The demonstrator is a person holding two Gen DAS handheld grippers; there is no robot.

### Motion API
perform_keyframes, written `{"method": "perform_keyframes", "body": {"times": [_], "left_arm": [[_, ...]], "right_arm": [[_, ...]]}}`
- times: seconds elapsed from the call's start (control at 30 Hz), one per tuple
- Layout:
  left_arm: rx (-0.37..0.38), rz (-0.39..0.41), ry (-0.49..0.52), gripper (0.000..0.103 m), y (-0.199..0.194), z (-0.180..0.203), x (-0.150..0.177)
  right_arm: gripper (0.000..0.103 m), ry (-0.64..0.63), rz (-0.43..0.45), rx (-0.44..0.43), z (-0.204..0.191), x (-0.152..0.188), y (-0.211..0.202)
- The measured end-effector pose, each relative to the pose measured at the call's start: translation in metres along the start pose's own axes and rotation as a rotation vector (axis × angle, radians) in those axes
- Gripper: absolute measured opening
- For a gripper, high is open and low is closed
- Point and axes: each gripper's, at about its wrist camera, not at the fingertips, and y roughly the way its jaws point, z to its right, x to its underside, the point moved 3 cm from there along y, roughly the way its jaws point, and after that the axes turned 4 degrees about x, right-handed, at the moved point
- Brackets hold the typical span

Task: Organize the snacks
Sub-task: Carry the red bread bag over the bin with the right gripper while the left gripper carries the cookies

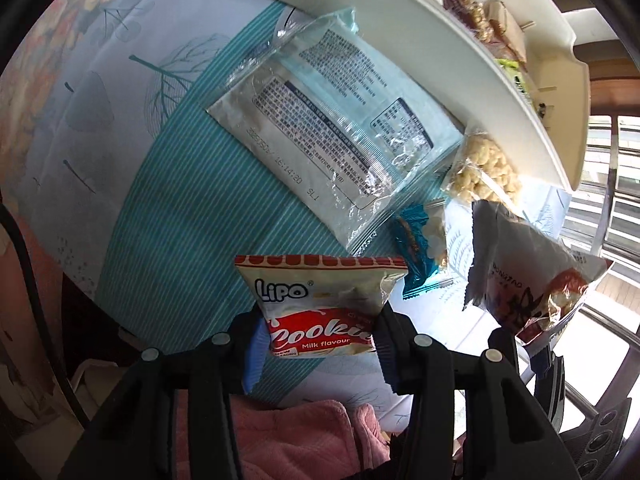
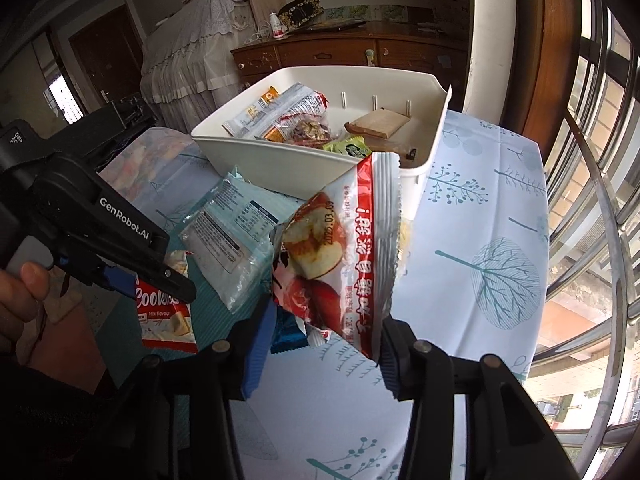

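Clamped between the left gripper's (image 1: 320,336) jaws: a Lipo cookie packet (image 1: 320,304), pinched at both side edges and lifted clear of the tabletop (image 2: 460,280). Likewise on the right gripper (image 2: 320,344): jaws closed on the lower end of a red-and-white snack bag (image 2: 344,248), held upright, its top edge level with the near wall of the white bin (image 2: 280,160).

Just beyond, lying flat on the teal-striped cloth: a large clear-wrapped pouch (image 1: 332,136), printed back upward. Beside it, a small blue-wrapped sweet (image 1: 420,256) and a clear bag of pale puffed pieces (image 1: 484,172), that last one close against the bin's wall.

Further out, already inside the bin: several wrappers, among them a brown flat pack (image 2: 378,124) and a green packet (image 2: 348,146).

By the look of it, partly done: some snacks binned, two in hand and not yet dropped in, three left on the tabletop.
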Motion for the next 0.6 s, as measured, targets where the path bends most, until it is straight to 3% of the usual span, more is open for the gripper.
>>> {"method": "perform_keyframes", "body": {"times": [0.37, 0.6], "left_arm": [[-0.019, 0.044, 0.101, 0.045, -0.06, 0.003, -0.023], [-0.007, 0.088, 0.229, 0.045, -0.099, 0.026, -0.035]], "right_arm": [[0.047, 0.006, 0.143, -0.021, -0.025, -0.049, -0.025], [0.047, 0.039, 0.219, 0.002, -0.028, -0.077, -0.033]]}}
